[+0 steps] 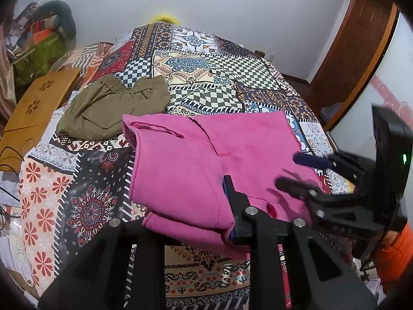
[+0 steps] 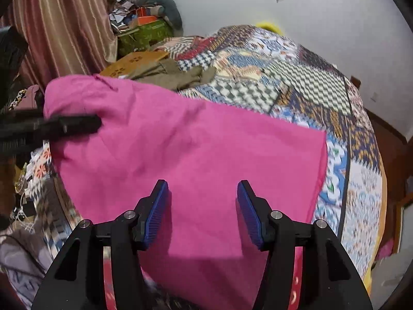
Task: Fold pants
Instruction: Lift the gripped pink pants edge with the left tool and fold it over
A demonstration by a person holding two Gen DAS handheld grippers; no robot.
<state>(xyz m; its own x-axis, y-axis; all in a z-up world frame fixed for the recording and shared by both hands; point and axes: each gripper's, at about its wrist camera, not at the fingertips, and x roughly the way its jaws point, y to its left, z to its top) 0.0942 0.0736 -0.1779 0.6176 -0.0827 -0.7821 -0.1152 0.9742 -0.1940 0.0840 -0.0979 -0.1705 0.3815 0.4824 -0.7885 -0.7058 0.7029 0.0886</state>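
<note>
Pants (image 1: pixel 206 170) pinched at 6 o'clock by left gripper (image 1: pixel 229 206) — right gripper (image 2: pixel 202 211) spread; keep edges aligned.

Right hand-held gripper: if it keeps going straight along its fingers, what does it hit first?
Most likely the pink pants. The right hand-held gripper is open, and the pink cloth fills the view between and beyond its fingers. The patterned bedspread lies past that. Depth to the cloth is unclear in the fisheye view.

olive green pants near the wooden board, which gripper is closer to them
Left. The left gripper grips the pink pants lying just before the folded olive green pants; the right gripper hangs open farther right.
</note>
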